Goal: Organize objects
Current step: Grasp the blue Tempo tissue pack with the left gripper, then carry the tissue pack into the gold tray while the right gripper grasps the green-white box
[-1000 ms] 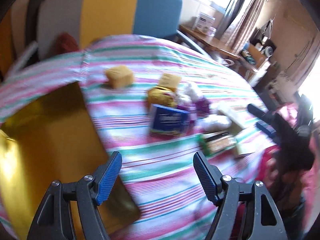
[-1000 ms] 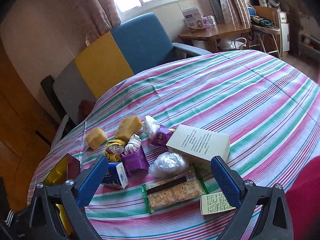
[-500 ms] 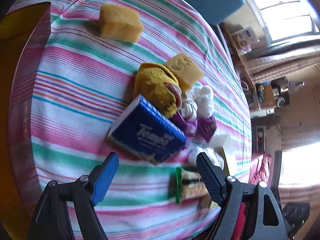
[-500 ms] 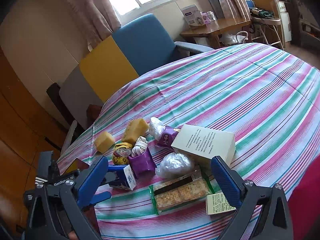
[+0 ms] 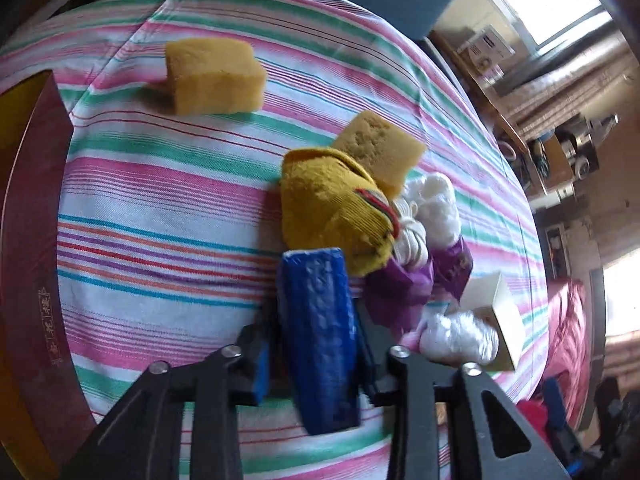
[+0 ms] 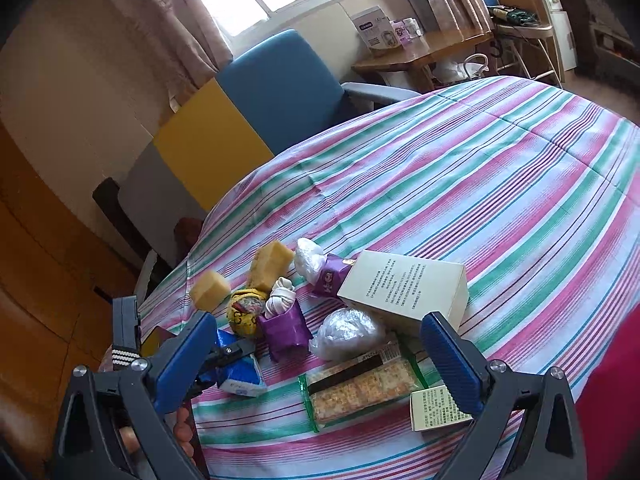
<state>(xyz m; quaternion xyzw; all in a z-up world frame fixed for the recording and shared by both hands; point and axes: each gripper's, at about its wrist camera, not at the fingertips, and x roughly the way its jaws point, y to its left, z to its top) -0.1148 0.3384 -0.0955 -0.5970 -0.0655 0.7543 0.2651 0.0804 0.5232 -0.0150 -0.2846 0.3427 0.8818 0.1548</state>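
Left gripper (image 5: 316,344): jaws closing on the blue tissue pack (image 5: 318,344); pack sits between the pads, both pads look pressed to its long sides. Grip taken across the narrow width, prob. because that is the only span the jaws can take.
Tissue pack, place: at 6 o'clock in left wrist view, near edge of the striped tablecloth (image 5: 160,208), standing on its long edge, leaning slightly. Its far end is just beside the yellow sock roll (image 5: 332,208).
Tissue pack, look: soft plastic wrap, deep blue, dimpled face; white end panel shows in right wrist view (image 6: 240,376). Judged squashy; a hard squeeze would likely dent it.
Right gripper (image 6: 320,364): jaws wide apart, nothing between the pads; hovers above the cracker packet (image 6: 360,388). Judged parked while the left works.
Clutter: sponge block (image 5: 214,76) lies alone at 11 o'clock, well apart; second sponge (image 5: 380,148) touches the sock roll at 1 o'clock; white cord bundle (image 5: 416,220) sits in a purple wrapper (image 5: 400,292) at 3 o'clock.
Red-gold box (image 5: 28,240): at 9 o'clock, open side up, at the table's left edge. Prob. the bin for sorted items; cannot confirm.
Risk: lifting the pack may drag the sock roll.
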